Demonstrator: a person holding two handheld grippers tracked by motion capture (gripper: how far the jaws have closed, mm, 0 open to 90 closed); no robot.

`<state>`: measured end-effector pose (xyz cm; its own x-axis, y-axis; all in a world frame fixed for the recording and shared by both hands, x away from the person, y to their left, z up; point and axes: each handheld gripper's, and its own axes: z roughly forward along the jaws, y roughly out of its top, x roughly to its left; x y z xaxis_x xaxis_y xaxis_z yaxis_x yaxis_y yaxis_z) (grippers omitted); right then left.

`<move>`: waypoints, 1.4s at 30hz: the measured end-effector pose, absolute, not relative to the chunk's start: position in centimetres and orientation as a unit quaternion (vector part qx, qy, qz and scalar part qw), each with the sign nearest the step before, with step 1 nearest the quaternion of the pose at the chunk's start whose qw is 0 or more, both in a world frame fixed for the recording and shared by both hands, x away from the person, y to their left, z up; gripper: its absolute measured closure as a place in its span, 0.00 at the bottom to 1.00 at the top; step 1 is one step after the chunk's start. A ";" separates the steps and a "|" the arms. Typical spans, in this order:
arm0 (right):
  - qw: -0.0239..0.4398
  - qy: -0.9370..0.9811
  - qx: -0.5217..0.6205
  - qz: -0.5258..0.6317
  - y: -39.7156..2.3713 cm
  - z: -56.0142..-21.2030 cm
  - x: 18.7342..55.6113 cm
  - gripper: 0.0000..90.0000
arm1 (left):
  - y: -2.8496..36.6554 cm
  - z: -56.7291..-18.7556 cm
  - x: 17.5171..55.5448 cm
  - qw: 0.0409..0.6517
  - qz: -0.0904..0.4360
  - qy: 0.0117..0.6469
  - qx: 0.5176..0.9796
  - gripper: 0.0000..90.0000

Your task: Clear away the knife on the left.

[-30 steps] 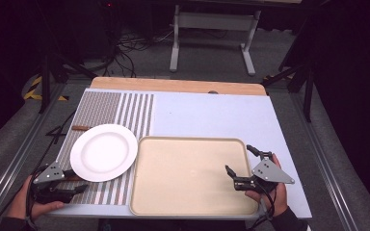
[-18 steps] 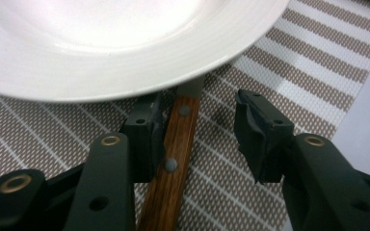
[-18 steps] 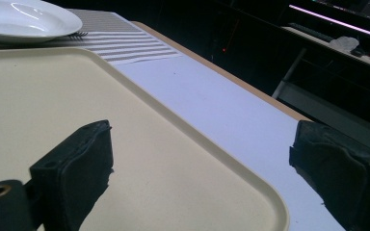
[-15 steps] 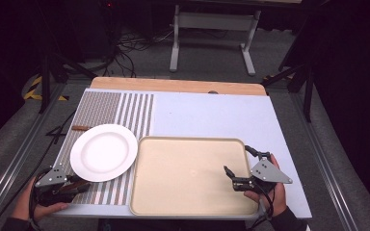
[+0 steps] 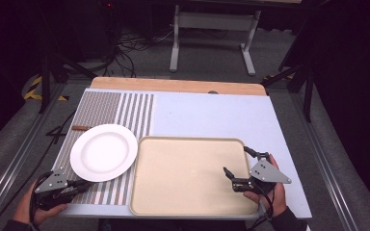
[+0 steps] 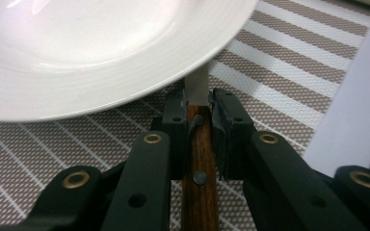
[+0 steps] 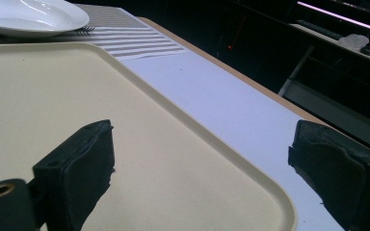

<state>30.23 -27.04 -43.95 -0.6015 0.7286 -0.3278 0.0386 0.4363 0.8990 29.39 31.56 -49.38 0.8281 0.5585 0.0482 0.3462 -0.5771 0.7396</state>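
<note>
- Left gripper (image 6: 198, 108): jaws have just been closing; the pads now press both sides of a wooden handle (image 6: 198, 163) with metal rivets, probably a table knife, its blade running under the rim of the white plate (image 6: 101, 48).
- Handle position: flat on the striped placemat (image 6: 279, 72), at the near left corner of the table (image 5: 212, 115), just beside the plate.
- Right gripper (image 7: 200, 168): jaws wide apart, nothing between them; one jaw over the beige tray (image 5: 188, 178), the other beyond its right rim.
- Second wooden-handled utensil (image 5: 80, 128): lies left of the plate; type unclear.
</note>
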 end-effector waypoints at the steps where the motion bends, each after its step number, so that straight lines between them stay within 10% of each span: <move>1: 0.369 0.763 0.251 0.468 -27.0 -43.9 30.2 0.10 | 31.5 -49.4 29.3 0.381 0.139 0.258 0.877 0.86; 42: 0.377 0.759 0.246 0.471 -26.6 -43.6 29.9 0.11 | 23.7 -45.4 26.9 0.489 0.234 0.227 0.809 0.86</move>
